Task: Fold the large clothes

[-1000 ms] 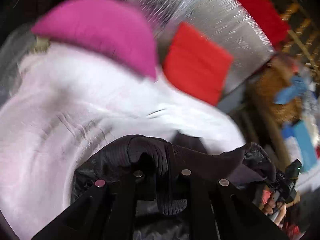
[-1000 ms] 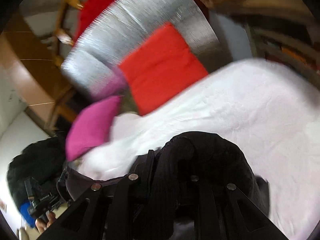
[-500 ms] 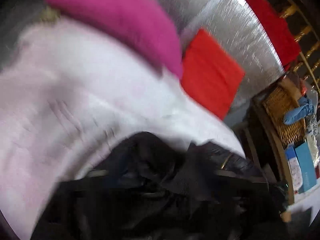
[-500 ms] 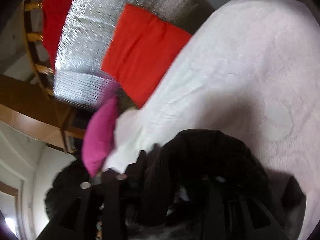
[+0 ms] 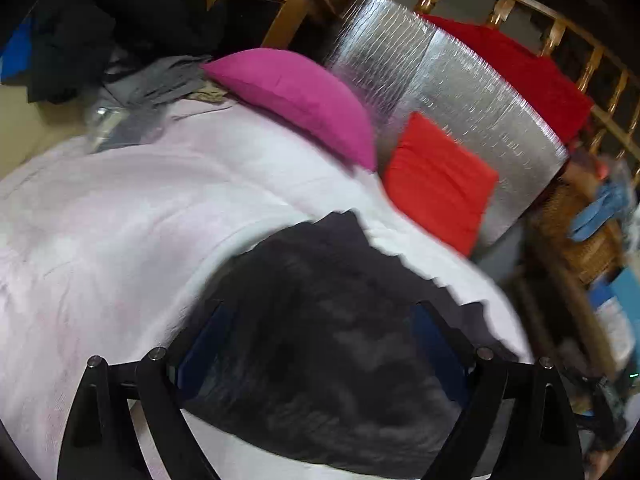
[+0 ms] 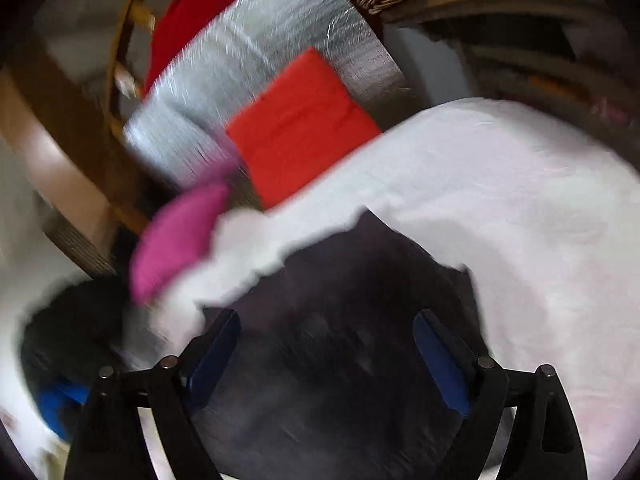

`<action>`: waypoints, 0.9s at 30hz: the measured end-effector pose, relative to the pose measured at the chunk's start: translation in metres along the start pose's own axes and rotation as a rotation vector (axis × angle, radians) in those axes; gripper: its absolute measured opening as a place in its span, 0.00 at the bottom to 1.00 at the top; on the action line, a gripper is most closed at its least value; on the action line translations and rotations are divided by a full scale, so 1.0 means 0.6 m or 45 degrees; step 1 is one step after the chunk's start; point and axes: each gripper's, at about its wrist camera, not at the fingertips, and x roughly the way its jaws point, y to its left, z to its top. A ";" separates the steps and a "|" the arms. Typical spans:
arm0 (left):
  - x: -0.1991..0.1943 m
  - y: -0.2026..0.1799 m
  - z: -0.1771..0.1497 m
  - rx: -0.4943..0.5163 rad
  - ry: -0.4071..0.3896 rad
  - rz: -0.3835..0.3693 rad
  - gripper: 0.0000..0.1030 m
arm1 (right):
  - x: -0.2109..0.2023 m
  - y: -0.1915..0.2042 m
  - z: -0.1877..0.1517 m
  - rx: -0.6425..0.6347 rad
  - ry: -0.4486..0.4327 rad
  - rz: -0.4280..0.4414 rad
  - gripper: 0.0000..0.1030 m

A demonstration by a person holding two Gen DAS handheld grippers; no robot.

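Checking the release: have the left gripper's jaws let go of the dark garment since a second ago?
Yes. The left gripper now gapes, the dark garment lying loose on the white bedspread.

The garment [image 5: 328,320] is lying on the bed [image 5: 120,240] right under my left gripper [image 5: 320,316] and my right gripper [image 6: 326,324]. Two pillows [image 5: 296,96] sit at the bed's far edge, side by side. A padded panel [image 5: 452,92] leans against the headboard rail [image 5: 520,4] behind them.
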 end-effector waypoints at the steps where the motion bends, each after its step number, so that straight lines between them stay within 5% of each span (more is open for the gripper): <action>1: 0.011 -0.008 -0.001 0.059 0.008 0.056 0.90 | 0.007 0.010 -0.013 -0.060 0.015 -0.069 0.88; 4: 0.045 -0.021 -0.016 0.186 0.036 0.227 0.90 | 0.028 0.045 -0.029 -0.191 0.074 -0.097 0.87; 7: 0.091 -0.022 -0.033 0.228 0.176 0.259 0.90 | 0.060 0.086 -0.033 -0.339 0.180 -0.117 0.87; 11: 0.117 -0.040 -0.046 0.392 0.177 0.338 0.90 | 0.121 0.121 -0.058 -0.467 0.391 -0.278 0.87; 13: 0.129 -0.037 -0.045 0.389 0.206 0.337 0.90 | 0.148 0.113 -0.077 -0.464 0.395 -0.326 0.86; 15: 0.140 -0.040 -0.043 0.434 0.203 0.353 0.89 | 0.176 0.102 -0.090 -0.448 0.376 -0.392 0.71; 17: 0.148 -0.047 -0.043 0.467 0.196 0.372 0.78 | 0.189 0.103 -0.099 -0.522 0.317 -0.498 0.43; 19: 0.151 -0.052 -0.044 0.495 0.160 0.433 0.59 | 0.190 0.106 -0.100 -0.557 0.274 -0.547 0.32; 24: 0.155 -0.059 -0.041 0.533 0.156 0.476 0.55 | 0.166 0.071 -0.092 -0.455 0.197 -0.413 0.30; 27: 0.144 -0.057 -0.031 0.513 0.212 0.417 0.73 | 0.136 0.037 -0.078 -0.331 0.231 -0.202 0.38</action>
